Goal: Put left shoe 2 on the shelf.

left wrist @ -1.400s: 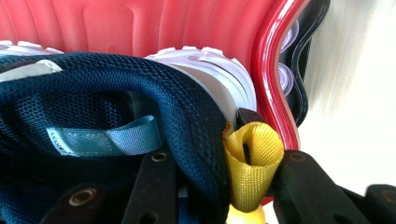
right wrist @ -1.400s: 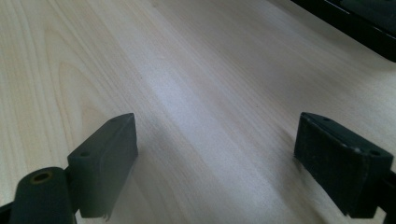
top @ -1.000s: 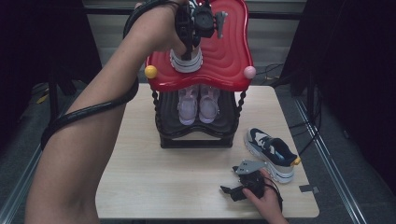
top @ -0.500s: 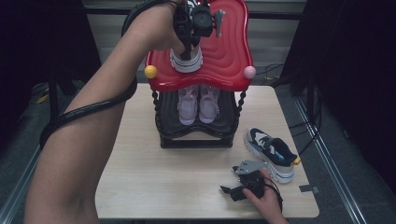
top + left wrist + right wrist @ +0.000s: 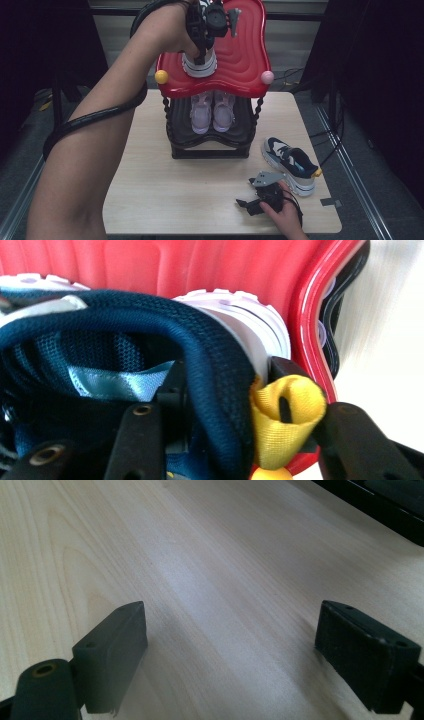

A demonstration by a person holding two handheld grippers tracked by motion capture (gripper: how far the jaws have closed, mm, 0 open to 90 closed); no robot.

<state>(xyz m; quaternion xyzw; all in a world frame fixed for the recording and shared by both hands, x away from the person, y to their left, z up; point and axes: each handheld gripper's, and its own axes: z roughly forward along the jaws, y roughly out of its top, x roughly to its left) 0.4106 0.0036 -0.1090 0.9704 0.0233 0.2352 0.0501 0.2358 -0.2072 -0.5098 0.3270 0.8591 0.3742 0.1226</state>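
On the red top shelf (image 5: 245, 55) of the shoe rack (image 5: 210, 145), the navy sneaker (image 5: 199, 64) sits much where it did a second ago, and the left gripper (image 5: 202, 45) has barely shifted, still clamped on the shoe's heel. In the left gripper view one black jaw lies inside the navy mesh collar (image 5: 220, 365) and the other presses from outside against the yellow heel loop (image 5: 282, 420), so the heel is pinched between them. The white sole (image 5: 240, 320) rests against the ribbed red surface, near the shelf's raised rim (image 5: 312, 325). The person's left forearm (image 5: 100, 130) reaches up and forward from the bottom left of the high view, with the black cable (image 5: 90, 120) looped around it and the hand wrapped over the gripper above the shoe.

Below the red shelf, a pair of pale lilac sneakers (image 5: 212, 111) stands side by side on the black lower shelf, toes toward the person. A yellow ball (image 5: 161, 76) and a pink ball (image 5: 267, 77) cap the front corners of the top shelf.

Farther right, the second navy sneaker (image 5: 291, 165) lies on the wooden tabletop (image 5: 165, 200), just beside the right gripper (image 5: 250, 205). The right hand (image 5: 285, 217) keeps low near the front edge, unchanged. Its jaws stand wide apart over bare wood, gripping nothing.
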